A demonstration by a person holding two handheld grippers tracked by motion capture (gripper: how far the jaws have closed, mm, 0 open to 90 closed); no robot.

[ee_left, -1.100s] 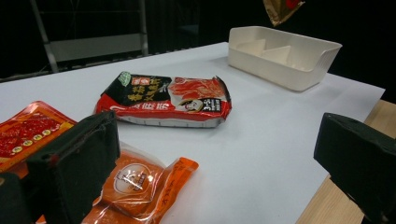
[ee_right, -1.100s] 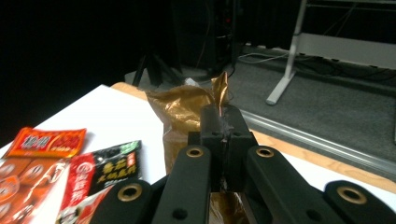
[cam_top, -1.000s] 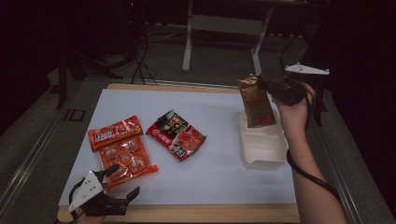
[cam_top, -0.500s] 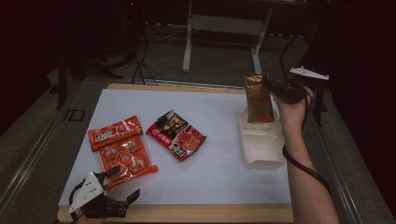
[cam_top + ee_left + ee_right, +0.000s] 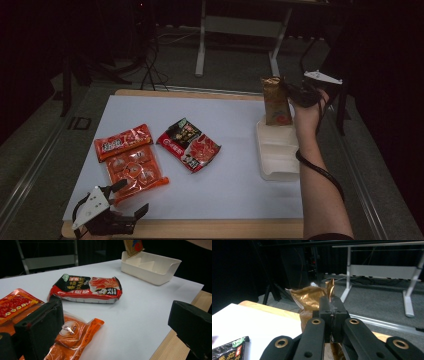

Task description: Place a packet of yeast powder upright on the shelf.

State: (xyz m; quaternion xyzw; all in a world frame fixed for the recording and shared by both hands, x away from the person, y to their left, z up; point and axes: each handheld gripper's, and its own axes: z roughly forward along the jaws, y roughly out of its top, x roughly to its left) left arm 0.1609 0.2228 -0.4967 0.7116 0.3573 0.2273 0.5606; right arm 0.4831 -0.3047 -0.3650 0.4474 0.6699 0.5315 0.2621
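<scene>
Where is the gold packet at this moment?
In the high view, the gold packet hangs upright at the table's far right, gripped by the right gripper, its bottom over the far compartment of the white tray.

White table (image 5: 235,200), wood edge. On it: two orange packs (image 5: 131,161) left, touching; red-black pack (image 5: 189,145) centre; white tray (image 5: 276,150) right.

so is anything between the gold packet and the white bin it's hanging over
Nothing visible. The gold packet, pinched by the right gripper, hangs upright over the far compartment of the white bin, whose compartments look empty.
</scene>
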